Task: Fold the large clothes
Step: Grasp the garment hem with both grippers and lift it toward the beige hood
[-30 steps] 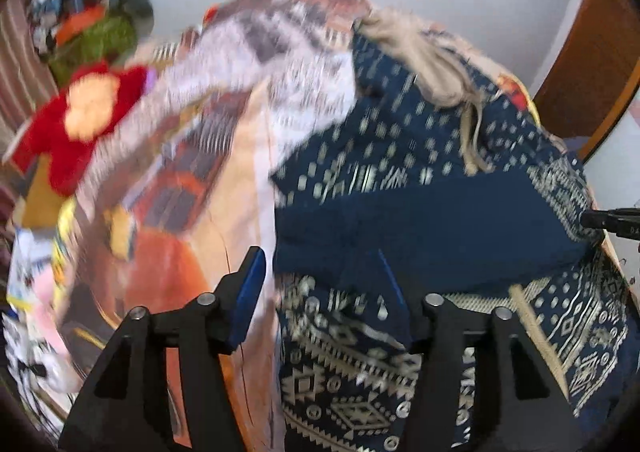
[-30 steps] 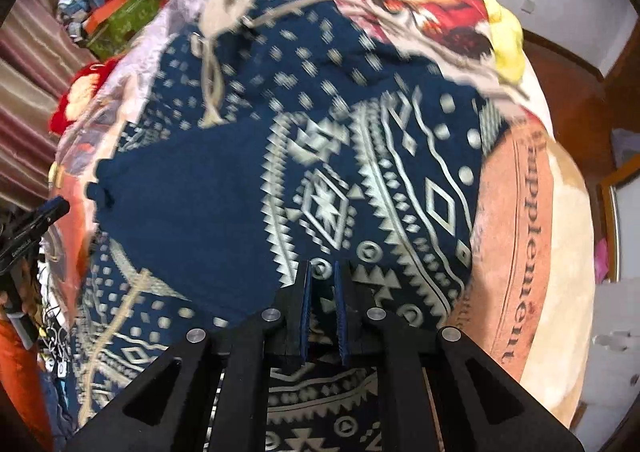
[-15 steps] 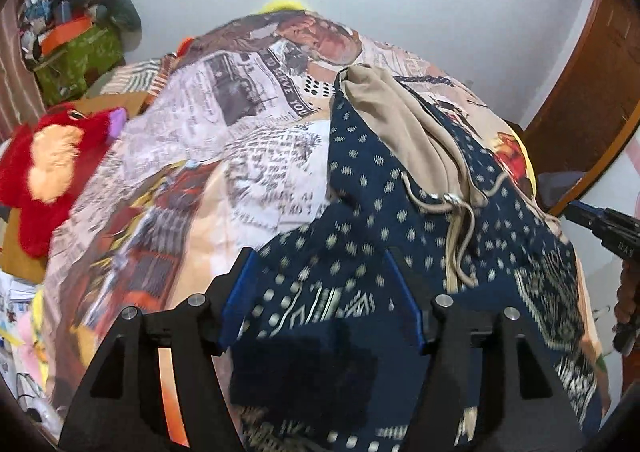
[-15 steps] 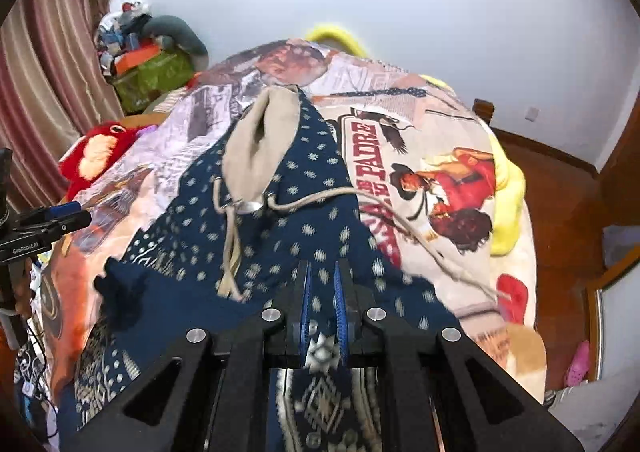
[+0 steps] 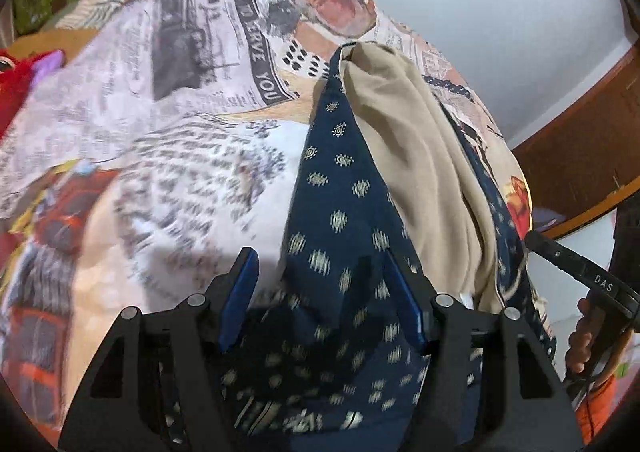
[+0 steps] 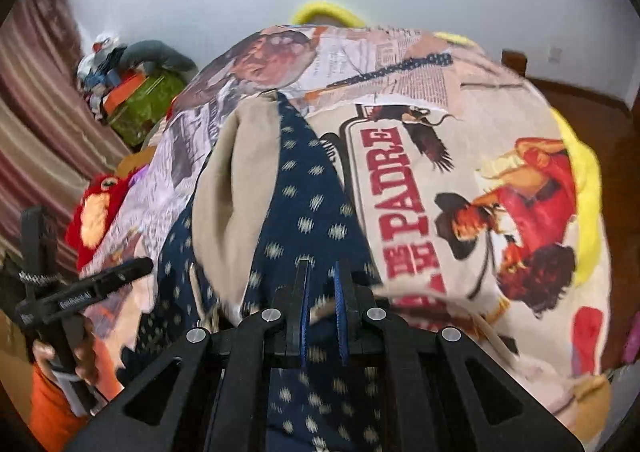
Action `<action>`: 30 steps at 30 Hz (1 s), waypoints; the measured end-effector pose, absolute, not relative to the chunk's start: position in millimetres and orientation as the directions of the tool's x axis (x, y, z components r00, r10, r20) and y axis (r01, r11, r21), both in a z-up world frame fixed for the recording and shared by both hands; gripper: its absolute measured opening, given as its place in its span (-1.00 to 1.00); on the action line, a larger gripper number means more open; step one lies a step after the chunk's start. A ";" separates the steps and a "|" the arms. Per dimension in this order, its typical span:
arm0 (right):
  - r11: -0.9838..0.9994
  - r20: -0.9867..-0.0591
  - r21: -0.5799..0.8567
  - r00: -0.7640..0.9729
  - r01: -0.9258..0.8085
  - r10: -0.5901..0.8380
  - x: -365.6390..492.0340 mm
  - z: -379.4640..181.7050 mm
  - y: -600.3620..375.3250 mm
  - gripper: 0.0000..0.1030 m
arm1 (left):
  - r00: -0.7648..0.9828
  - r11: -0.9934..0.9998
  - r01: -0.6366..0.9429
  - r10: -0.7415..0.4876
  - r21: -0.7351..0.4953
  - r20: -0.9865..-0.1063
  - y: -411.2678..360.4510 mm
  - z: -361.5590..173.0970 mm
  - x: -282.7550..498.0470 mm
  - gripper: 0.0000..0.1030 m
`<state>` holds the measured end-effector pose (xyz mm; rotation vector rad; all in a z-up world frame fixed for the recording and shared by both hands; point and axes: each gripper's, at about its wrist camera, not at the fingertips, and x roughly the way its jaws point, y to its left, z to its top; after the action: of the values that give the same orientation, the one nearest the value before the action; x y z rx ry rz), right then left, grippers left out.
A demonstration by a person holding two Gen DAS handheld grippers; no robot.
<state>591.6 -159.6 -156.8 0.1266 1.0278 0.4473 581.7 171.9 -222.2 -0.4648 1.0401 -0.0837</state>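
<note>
Working on a navy patterned hoodie, drawn out long down the middle of the bed, hood end far away and body end up at the camera. Shows its beige hood lining folded open along one side, with a drawstring trailing near the close end. Rests on a printed poster-style blanket that covers the whole bed.

Pinching the navy cloth with the right gripper, pads pressed almost together on a thin fold. Straddling a thick bunch of the same cloth with the left gripper, jaws spread and just opened a little further. Cannot tell whether its pads truly press on that bunch: bare blanket shows beside the tip of one pad.

Looks like the straightening step ahead of a fold. To do it well:

- Keep both grippers level with each other, so the body edge comes back square rather than skewed.
- Pull low and gently along the blanket (lifting high would let the hood flop and bury the lining).
- Confirm the left hold before pulling more; otherwise expect one side to lag and twist.
- Tuck the drawstring inward before creasing.
- Lay flat, smooth, then fold.

Farther out: a red plush toy at the bed's edge, well clear of the hoodie.
</note>
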 end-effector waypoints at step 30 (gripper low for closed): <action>0.839 -0.807 0.429 0.275 -0.336 0.523 590.3 -163.3 -168.2 -0.85 | 0.513 0.855 0.039 -0.461 -0.517 -0.724 154.6 -191.4 535.9 -0.87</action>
<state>590.3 -168.2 -163.3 0.1871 1.1568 0.5814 535.9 154.6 -191.4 -0.4735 0.9950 -0.3146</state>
